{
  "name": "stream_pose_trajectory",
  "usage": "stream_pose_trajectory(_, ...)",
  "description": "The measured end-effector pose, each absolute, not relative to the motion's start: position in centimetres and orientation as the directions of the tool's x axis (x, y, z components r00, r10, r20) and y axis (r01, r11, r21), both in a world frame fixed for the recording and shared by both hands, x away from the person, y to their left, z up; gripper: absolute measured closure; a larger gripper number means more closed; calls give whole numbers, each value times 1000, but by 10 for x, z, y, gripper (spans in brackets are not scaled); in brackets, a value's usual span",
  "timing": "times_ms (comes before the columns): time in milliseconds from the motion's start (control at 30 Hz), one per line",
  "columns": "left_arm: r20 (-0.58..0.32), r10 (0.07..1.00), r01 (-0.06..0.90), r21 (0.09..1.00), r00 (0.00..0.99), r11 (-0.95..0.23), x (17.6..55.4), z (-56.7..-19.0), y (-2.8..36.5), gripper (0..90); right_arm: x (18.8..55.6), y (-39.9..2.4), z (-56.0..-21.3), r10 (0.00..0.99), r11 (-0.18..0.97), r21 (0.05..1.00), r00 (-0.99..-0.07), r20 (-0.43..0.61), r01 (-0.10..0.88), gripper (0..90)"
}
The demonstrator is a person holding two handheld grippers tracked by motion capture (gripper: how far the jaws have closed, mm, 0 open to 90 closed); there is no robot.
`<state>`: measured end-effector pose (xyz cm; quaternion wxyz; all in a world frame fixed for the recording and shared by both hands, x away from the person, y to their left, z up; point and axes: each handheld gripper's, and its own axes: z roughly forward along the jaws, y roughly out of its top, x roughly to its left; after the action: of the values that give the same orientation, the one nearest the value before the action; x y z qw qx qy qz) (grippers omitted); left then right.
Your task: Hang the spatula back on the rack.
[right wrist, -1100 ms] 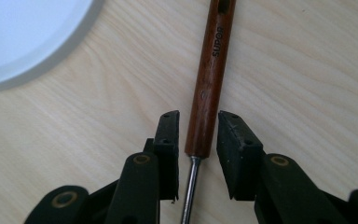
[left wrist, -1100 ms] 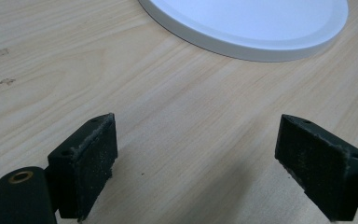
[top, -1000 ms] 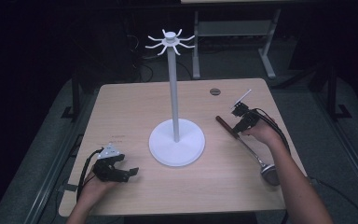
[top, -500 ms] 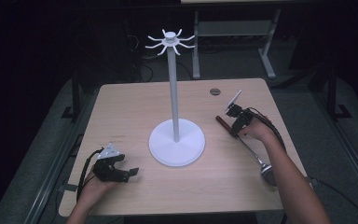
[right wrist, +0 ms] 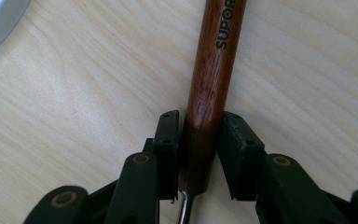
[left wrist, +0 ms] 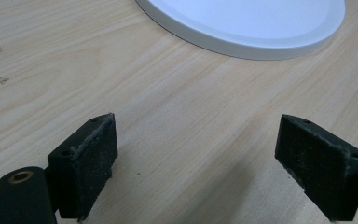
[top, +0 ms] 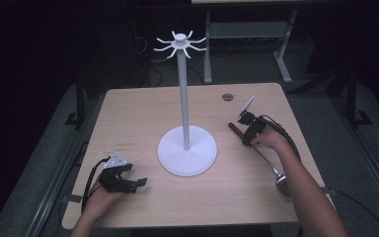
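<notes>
- Right tongs (right wrist: 199,135) pinched my ladle's wooden handle (right wrist: 209,88) near the table's right edge (top: 296,128), lower than a second before.
- Left tongs (left wrist: 196,158) stood spread and unmoved on bare wood, near the white stand base (left wrist: 261,28); front edge close.

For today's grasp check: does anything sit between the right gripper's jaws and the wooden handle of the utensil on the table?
Nothing visible does. The right gripper has its jaws on either side of the wooden handle, pads against it. The white stand base lies apart, to one side.
</notes>
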<state>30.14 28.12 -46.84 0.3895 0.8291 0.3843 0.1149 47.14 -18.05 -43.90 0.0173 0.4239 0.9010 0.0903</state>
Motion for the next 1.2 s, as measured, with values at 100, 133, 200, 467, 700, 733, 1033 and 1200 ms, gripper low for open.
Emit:
stream_pose_trajectory(100,-108,724,548,731,682,-408,302,-468,282,125,471,-180,-440,776,614,181,-629,42,769,696)
stream_pose_trajectory(133,-106,722,547,729,684,-411,302,-468,282,125,471,-180,-440,777,613,182,-629,41,769,701)
stream_pose_trajectory(200,-109,722,548,730,684,-408,302,-469,281,126,471,-180,-440,780,609,181,-625,41,772,705)
stream_pose_trajectory(467,-109,721,549,727,685,-412,302,-469,282,126,472,-180,-439,798,587,178,-602,35,789,723)
stream_pose_trajectory(700,-115,724,553,730,680,-402,302,-469,281,126,469,-179,-434,786,602,210,-618,18,771,738)
stream_pose_trajectory(733,-115,724,552,730,680,-403,302,-469,281,126,469,-179,-432,786,601,218,-618,18,769,738)
stream_pose_trajectory(1033,-114,725,553,730,679,-403,302,-469,281,126,459,-186,-403,767,583,375,-641,38,721,738)
stream_pose_trajectory(1200,-114,727,554,730,677,-401,302,-469,282,126,449,-189,-385,755,567,470,-655,33,676,738)
